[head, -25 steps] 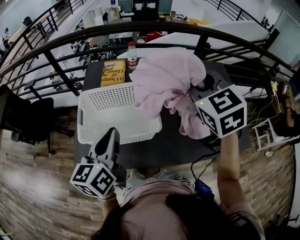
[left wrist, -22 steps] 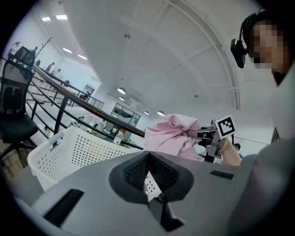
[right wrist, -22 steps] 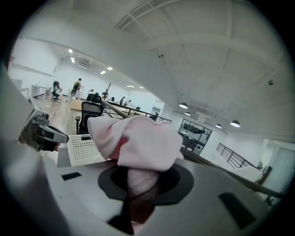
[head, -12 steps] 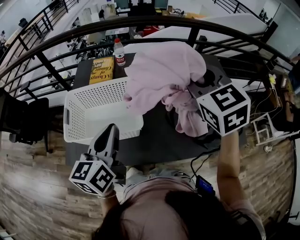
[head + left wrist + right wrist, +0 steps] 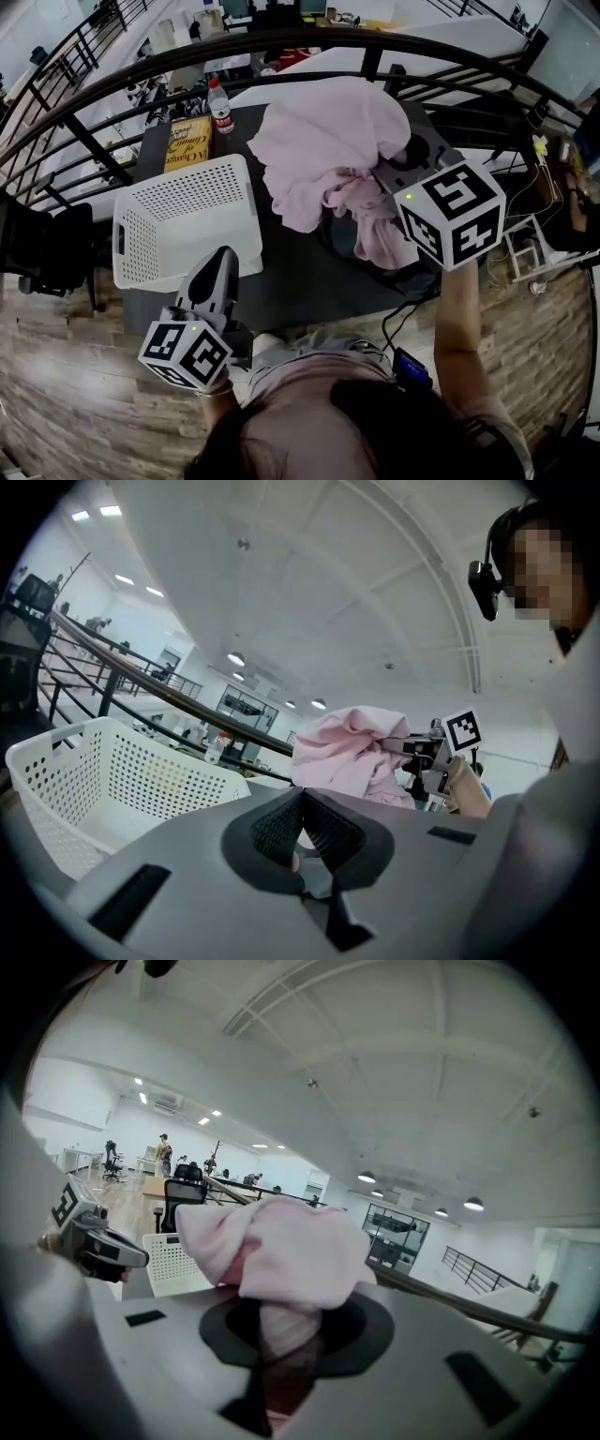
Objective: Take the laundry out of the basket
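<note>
- the right gripper (image 5: 289,1335) fills the lower part of the view with its grey body; its fingers are clamped on the pink laundry (image 5: 281,1251).
- the laundry bunches up above the fingers in a thick fold, with a narrow strip running down between them.
- the white perforated basket (image 5: 173,1265) stands behind and to the left of the laundry, apart from it.
- the left gripper (image 5: 98,1246) shows at the left edge, with part of its marker cube visible.
- background: an office chair (image 5: 183,1192), a dark railing (image 5: 469,1274) at right, ceiling lights (image 5: 367,1177).
</note>
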The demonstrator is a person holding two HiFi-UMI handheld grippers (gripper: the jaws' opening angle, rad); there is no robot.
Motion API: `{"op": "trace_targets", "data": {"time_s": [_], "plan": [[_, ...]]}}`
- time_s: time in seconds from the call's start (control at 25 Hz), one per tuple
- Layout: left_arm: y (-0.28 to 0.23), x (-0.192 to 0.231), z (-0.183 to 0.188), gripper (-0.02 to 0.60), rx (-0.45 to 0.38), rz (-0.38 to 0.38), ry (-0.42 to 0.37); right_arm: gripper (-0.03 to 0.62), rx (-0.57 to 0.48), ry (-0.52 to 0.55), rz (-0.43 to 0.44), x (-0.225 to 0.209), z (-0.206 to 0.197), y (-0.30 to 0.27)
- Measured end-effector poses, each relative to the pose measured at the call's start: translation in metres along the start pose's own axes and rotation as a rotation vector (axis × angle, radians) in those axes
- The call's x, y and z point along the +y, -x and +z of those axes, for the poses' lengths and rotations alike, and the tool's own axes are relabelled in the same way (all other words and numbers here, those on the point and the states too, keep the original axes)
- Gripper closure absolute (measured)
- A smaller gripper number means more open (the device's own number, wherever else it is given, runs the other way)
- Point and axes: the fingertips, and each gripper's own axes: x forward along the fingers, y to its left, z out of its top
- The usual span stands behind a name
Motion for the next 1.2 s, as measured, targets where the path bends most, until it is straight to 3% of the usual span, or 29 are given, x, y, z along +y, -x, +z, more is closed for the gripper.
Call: {"op": "trace_targets", "data": {"time_s": [0.44,1.2], "plan": [[-0.026,-0.037,-0.022,0.583,0.052,-0.044,-0.016,0.499,0.086,-0.068,-0.018,-0.024,-0.065,0.020],[-0.046,-0.055,-0.041,0.583,0.095,-0.036,-0.024,0.497,0.250,-0.219,0.097,0.014,-0.180,-0.035]]}}
